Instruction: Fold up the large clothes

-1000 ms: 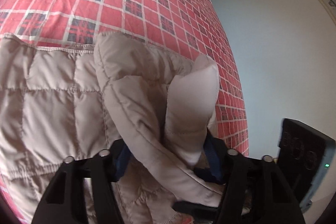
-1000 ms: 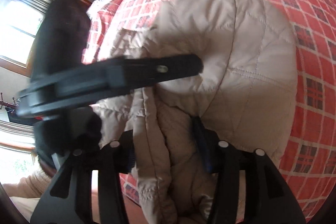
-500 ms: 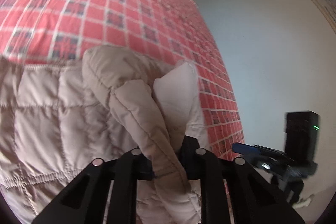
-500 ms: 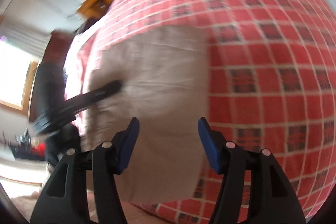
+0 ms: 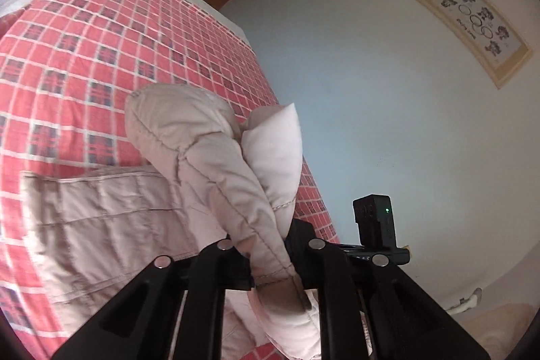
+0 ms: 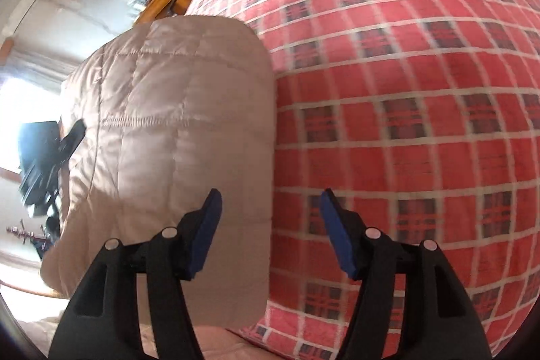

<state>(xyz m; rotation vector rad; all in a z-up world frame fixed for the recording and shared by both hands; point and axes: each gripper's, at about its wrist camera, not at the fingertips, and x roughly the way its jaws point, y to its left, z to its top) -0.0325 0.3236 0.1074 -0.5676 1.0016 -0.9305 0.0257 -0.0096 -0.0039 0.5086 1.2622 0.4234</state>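
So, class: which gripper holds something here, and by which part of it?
The left gripper pinches the beige quilted jacket by a bunched-up fold. The right gripper is open and holds nothing.

1. The quilted jacket (image 6: 175,110) is pale beige, stitched in squares.
2. The bedspread (image 6: 405,90) is red, checked with white lines and dark plaid squares.
3. The right hand-held gripper (image 6: 270,231) is black with blue pads (image 6: 206,235).
4. The wall (image 5: 371,90) is white.

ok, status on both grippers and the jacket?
Left gripper shut on quilted jacket, bunched fold lifted. Right gripper open, holding nothing, over the jacket's edge on plaid bedspread. Nothing in the way.
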